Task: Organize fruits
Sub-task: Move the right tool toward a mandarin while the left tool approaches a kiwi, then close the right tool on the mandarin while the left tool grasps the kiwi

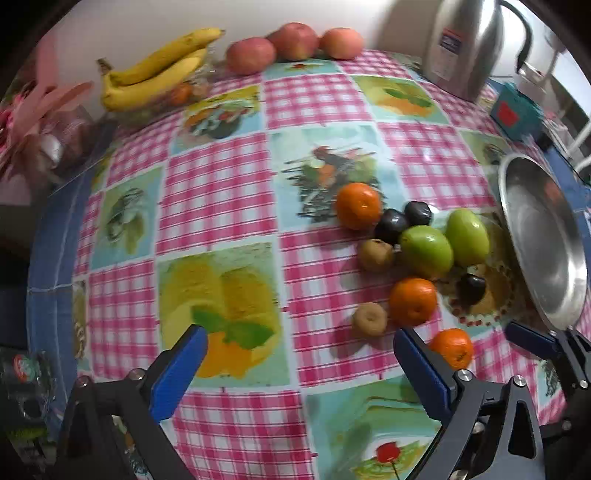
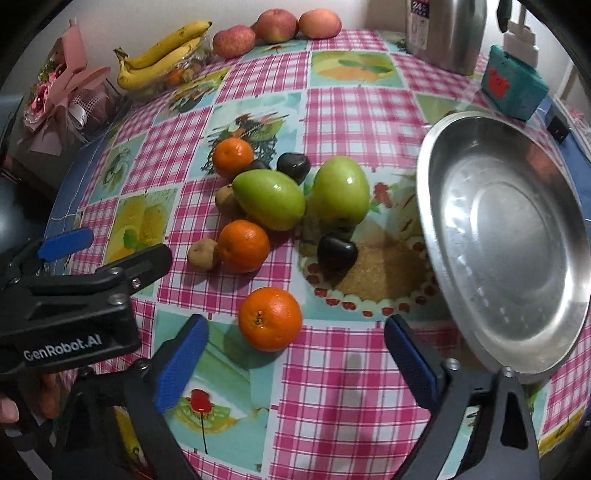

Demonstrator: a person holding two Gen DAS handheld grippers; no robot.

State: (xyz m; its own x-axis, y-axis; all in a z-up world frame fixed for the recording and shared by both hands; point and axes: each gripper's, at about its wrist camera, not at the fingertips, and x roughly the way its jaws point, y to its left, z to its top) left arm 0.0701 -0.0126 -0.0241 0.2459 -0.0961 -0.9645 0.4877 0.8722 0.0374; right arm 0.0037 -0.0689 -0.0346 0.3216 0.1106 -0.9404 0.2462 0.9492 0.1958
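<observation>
On the bench (image 2: 332,369), covered with a pink-checked cloth printed with fruit pictures, I am cataloguing a loose cluster of small fruit lying beside a round, shallow steel plate (image 2: 509,236), which I judge to be the destination.

Nearest item: a round orange mandarin with a dark stem scar (image 2: 270,318), lying apart from the rest, just ahead of my right gripper (image 2: 295,354). That gripper is pointing steeply down with its blue-padded jaws spread wide and nothing between them; I am reading this as lining up on the mandarin. The skin looks glossy and dimpled, and the fruit firm enough to pinch.

Behind it: two more orange mandarins (image 2: 243,245), two smooth green oval fruits (image 2: 269,201) touching each other, two small brown rough-skinned fruits (image 2: 203,254), and several dark, glossy plum-like fruits (image 2: 337,253), one sitting close to the plate's rim.

My left gripper (image 1: 299,350) is hanging over bare cloth to the left of the cluster, its jaws also released and empty, presumably waiting clear of the right one's approach.

At the far edge by the wall: yellow bananas (image 2: 162,55) and three reddish apples (image 2: 277,26), well apart from the cluster, next to a steel kettle (image 2: 447,33) and a teal box (image 2: 513,86).
</observation>
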